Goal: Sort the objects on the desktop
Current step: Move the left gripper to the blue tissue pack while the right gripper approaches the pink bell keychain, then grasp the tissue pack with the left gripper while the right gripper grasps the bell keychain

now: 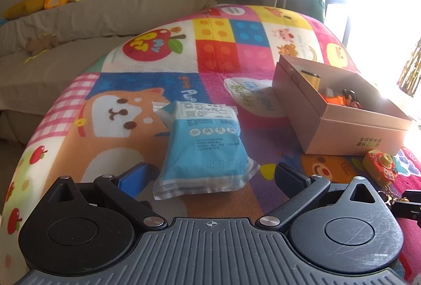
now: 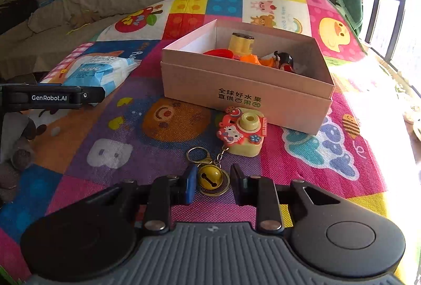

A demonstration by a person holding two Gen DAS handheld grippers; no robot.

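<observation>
At the bottom centre of the right wrist view, the right gripper (image 2: 213, 177) is seen nearly closed around a small yellow metal bell (image 2: 209, 176); whether the pads actually press it cannot be told. The bell is chained to a pink-and-yellow toy camera keychain (image 2: 242, 130) lying just before the open pink cardboard box (image 2: 263, 100). The left gripper (image 1: 210, 174) stands wide open and empty around a blue-and-white plastic packet (image 1: 204, 145). A lift into the box is judged next.

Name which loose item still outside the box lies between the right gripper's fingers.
The yellow bell on the camera keychain; the blue packet lies off left, beside the left gripper.
</observation>
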